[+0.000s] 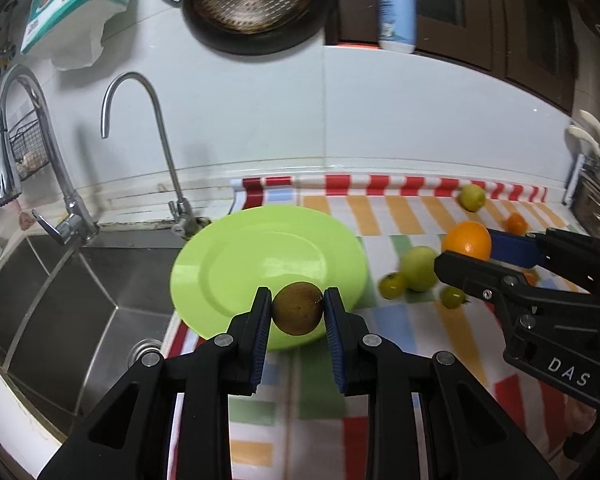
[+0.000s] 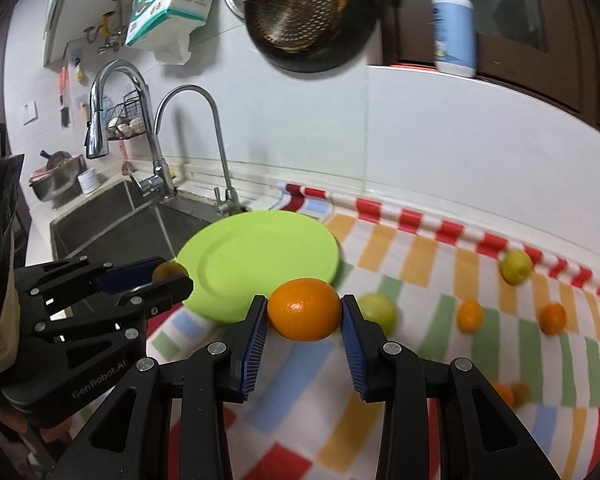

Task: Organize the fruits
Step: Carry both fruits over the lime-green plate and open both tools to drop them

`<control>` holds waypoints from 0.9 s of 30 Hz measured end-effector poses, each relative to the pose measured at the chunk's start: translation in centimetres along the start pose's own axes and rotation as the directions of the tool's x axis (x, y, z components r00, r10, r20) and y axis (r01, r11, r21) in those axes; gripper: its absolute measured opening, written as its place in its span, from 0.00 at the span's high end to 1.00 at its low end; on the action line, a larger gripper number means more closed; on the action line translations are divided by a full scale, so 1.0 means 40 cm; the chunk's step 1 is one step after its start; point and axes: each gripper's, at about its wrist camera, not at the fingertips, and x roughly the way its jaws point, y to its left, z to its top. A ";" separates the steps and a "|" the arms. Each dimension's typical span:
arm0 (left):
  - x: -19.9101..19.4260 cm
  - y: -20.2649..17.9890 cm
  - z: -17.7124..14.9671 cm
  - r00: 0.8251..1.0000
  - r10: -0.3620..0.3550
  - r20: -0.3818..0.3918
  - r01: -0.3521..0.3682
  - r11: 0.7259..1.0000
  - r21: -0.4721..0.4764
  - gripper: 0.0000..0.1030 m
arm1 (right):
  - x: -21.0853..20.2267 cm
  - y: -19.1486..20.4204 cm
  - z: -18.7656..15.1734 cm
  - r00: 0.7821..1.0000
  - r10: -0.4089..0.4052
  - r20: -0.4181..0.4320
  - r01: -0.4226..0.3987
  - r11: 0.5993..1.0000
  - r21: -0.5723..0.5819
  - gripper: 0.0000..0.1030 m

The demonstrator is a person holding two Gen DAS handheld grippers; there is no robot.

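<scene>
Round lime-green plastic plate (image 1: 220,264) bare, nothing placed yet. Left gripper (image 1: 298,308) clamped on brownish-green round fruit (image 1: 298,309); right gripper (image 2: 304,314) clamped on orange citrus (image 2: 304,309). Plate at 11 o'clock of the orange; loose fruits remain at 3 o'clock on striped cloth (image 2: 420,264).

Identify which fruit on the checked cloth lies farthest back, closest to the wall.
It is the yellow-green fruit beside the cloth's red-striped edge, alone at the back right. The other loose fruits lie nearer the grippers, and two fruits are held, not on the cloth.
</scene>
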 end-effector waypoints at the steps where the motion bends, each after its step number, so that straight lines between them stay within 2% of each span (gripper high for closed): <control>1: 0.010 0.009 0.002 1.000 0.005 -0.005 -0.005 1.000 -0.002 0.74 | 0.015 0.002 0.008 1.000 0.010 -0.001 -0.010 1.000 -0.003 0.64; 10: 0.120 0.080 -0.003 0.998 0.028 -0.060 -0.031 0.998 -0.046 0.74 | 0.170 0.035 0.036 0.996 0.072 -0.061 -0.074 0.997 -0.027 0.64; 22: 0.214 0.108 -0.008 0.992 0.013 -0.126 -0.021 0.998 -0.064 0.73 | 0.289 0.035 0.044 0.992 0.079 -0.101 -0.081 0.997 -0.019 0.63; 25: 0.211 0.105 -0.005 0.992 0.020 -0.121 -0.028 0.998 -0.061 0.61 | 0.296 0.028 0.041 0.992 0.068 -0.104 -0.069 0.998 -0.012 0.61; 27: 0.201 0.101 -0.004 0.993 0.040 -0.110 -0.046 0.998 -0.052 0.53 | 0.292 0.019 0.040 0.992 0.069 -0.105 -0.068 0.998 0.010 0.46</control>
